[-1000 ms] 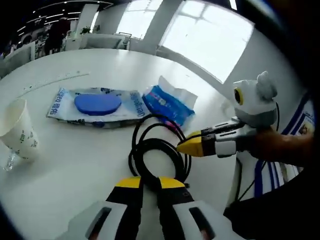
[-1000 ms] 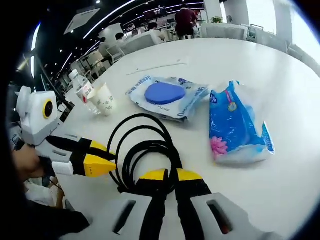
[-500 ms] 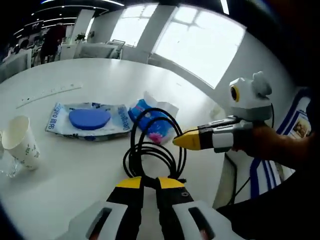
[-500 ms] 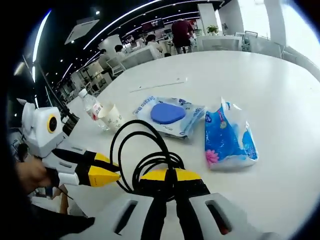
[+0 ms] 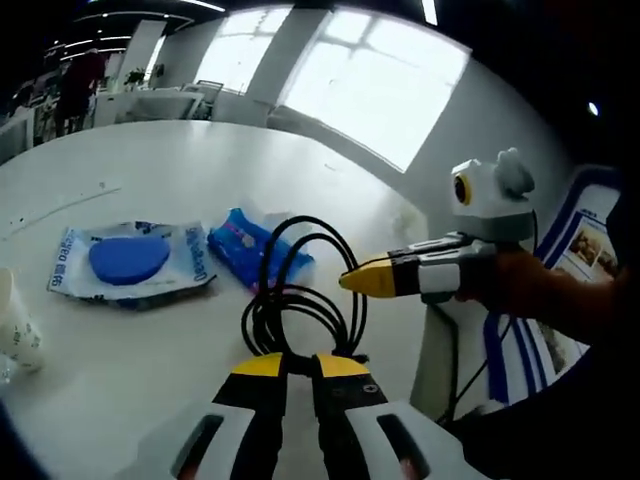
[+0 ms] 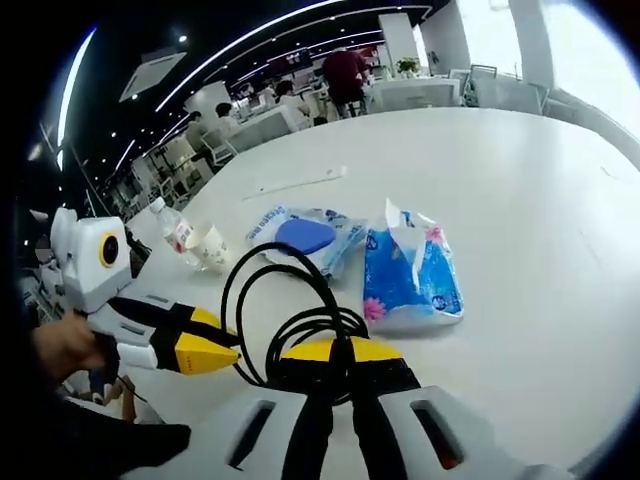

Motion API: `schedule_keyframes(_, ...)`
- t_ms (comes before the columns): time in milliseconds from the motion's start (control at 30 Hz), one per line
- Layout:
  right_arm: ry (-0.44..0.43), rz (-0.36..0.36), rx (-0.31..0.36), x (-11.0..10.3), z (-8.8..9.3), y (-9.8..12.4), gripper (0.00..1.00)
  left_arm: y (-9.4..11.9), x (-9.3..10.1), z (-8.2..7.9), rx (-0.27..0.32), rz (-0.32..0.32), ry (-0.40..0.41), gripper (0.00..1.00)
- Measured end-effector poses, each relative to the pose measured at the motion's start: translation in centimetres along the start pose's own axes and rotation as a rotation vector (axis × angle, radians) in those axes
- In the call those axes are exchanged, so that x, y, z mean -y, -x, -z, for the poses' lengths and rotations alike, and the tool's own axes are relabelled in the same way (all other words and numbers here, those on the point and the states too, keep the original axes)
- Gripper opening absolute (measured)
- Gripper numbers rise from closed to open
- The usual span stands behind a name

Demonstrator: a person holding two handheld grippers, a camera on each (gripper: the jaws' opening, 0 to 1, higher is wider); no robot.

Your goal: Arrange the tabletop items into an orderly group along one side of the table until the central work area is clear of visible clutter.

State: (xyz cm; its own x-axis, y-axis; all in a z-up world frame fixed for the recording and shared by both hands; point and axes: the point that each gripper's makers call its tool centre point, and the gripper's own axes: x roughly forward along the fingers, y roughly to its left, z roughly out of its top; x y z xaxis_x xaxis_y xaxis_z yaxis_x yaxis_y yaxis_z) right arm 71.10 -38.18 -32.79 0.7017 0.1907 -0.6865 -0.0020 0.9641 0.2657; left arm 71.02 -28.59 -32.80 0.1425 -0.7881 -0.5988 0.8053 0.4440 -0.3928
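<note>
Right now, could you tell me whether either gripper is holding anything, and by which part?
Both grip the coiled black cable: the left gripper and the right gripper each have their jaws shut on the bunched loops at the coil's near edge.

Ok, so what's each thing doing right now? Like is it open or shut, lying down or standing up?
Black cable: coiled, lifted off the table, pinched by both grippers.
Left hand-held gripper: shut on the cable.
Right hand-held gripper: shut on the cable.
Tissue pack: lying flat, top torn open.
Wet wipes pack: lying flat, blue lid shut.
Paper cup: standing upright.
Water bottle: standing upright, cap on.
</note>
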Motion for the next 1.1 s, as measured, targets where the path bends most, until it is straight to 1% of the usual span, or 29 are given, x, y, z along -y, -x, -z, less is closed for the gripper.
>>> schedule_keyframes(100, -0.005, 0.001, 0.006, 1.1, 0.1, 0.4, 0.0, -0.8, 0.4, -0.2, -0.005, 0.011, -0.003, 0.08)
schedule_keyframes(300, 0.001, 0.011, 0.011, 2.0, 0.4, 0.5, 0.0, -2.6, 0.9, 0.2, -0.028, 0.035, -0.01, 0.08)
schedule_keyframes(400, -0.007, 0.019, 0.009, 2.5, 1.0, 0.4, 0.0, -3.1, 1.1, 0.5, -0.045, 0.04, -0.032, 0.08)
schedule_keyframes(433, -0.01, 0.017, 0.012, 2.7, 1.5, -0.1, 0.0, -3.2, 1.0, 0.8, -0.051, 0.038, -0.033, 0.08)
schedule_keyframes(500, -0.01, 0.019, 0.013, 2.6, 1.6, 0.1, 0.0, -3.5, 0.8, 1.1, -0.057, 0.037, -0.032, 0.08)
schedule_keyframes(600, -0.015, 0.016, 0.015, 3.0, 2.4, -0.4, 0.0, -3.9, 0.6, 1.6, -0.075, 0.033, -0.032, 0.08)
schedule_keyframes(767, -0.016, 0.019, -0.008, 3.2, 3.5, -1.0, 0.0, -4.3, 0.5, 2.4, -0.1, 0.034, -0.028, 0.08)
schedule_keyframes(933, -0.004, 0.024, -0.016, 3.4, 4.3, -1.6, 0.0, -4.6, 0.4, 3.1, -0.114, 0.04, -0.026, 0.1)
schedule_keyframes(1033, -0.006, 0.026, -0.021, 3.4, 4.5, -1.9, 0.01, -4.8, 0.3, 3.5, -0.129, 0.045, -0.009, 0.16)
schedule_keyframes(1100, 0.006, 0.032, -0.03, 3.5, 4.7, -2.2, 0.02, -4.8, 0.4, 3.5, -0.133, 0.046, -0.014, 0.18)
